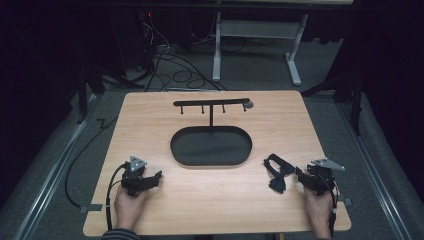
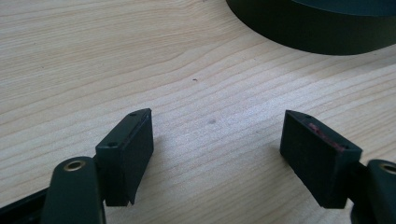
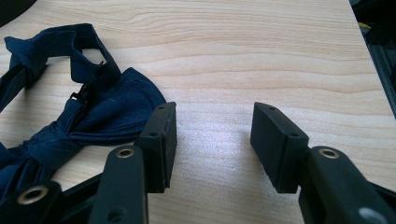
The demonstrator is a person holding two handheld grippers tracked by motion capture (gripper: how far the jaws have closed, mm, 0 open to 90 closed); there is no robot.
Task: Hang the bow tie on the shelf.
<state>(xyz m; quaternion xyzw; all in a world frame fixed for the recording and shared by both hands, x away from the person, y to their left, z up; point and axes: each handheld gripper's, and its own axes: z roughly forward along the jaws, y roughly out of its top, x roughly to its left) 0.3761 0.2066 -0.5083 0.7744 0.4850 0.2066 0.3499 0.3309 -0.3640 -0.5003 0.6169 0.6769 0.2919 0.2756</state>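
The navy bow tie [image 3: 70, 116] is lying untouched on the bench [image 1: 150, 120], just beside the right gripper [image 3: 212, 140], whose fingers are standing spread with nothing between them. The left gripper [image 2: 217, 154] is resting spread too. The hook stand [image 1: 212, 104] and its tray [image 1: 210, 159] are waiting; everything is left.

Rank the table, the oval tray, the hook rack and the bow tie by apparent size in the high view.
1. Table, by far the largest.
2. Oval tray.
3. Hook rack: long bar but thin, narrower than the tray.
4. Bow tie, smallest.
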